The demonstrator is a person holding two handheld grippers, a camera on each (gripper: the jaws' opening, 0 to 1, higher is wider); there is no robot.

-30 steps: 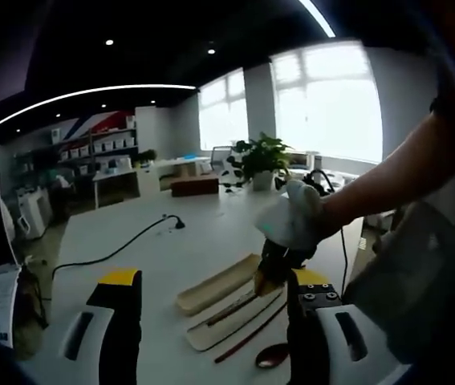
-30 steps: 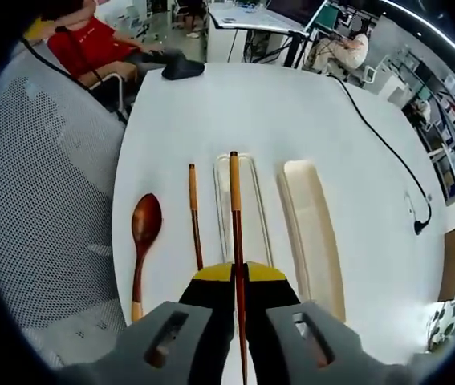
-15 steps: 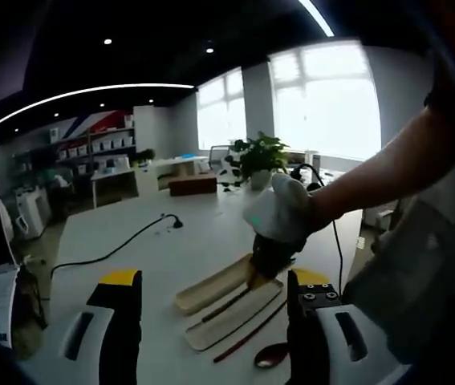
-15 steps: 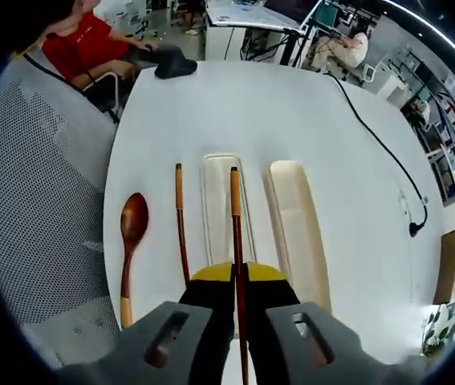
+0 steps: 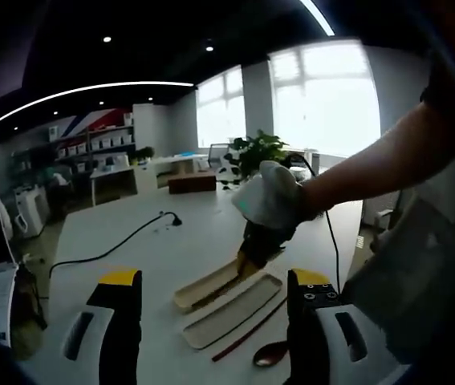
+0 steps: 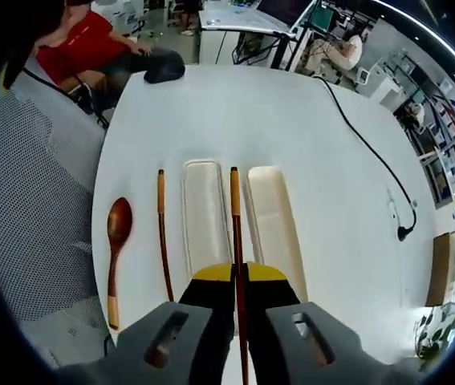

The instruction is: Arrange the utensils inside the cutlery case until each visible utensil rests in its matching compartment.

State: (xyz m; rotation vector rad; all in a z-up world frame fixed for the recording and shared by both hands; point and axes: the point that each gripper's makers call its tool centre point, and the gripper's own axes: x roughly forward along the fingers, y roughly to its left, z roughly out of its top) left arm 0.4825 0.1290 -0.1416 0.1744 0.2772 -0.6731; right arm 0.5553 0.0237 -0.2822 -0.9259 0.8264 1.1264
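Chopstick (image 6: 235, 233) pinched in the right hand-held gripper (image 6: 239, 277), reaching forward between both case halves (image 6: 205, 216).

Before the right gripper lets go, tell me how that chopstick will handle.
The chopstick looks thin, straight and stiff, so it probably won't sag. Likely light. Its slim round shaft may roll on the smooth table unless it drops into the case tray.

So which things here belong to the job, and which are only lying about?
Job: held chopstick, second chopstick, spoon, case tray, lid, right gripper.
Lying about: cable, plant, mesh chair, dark object at the table edge.
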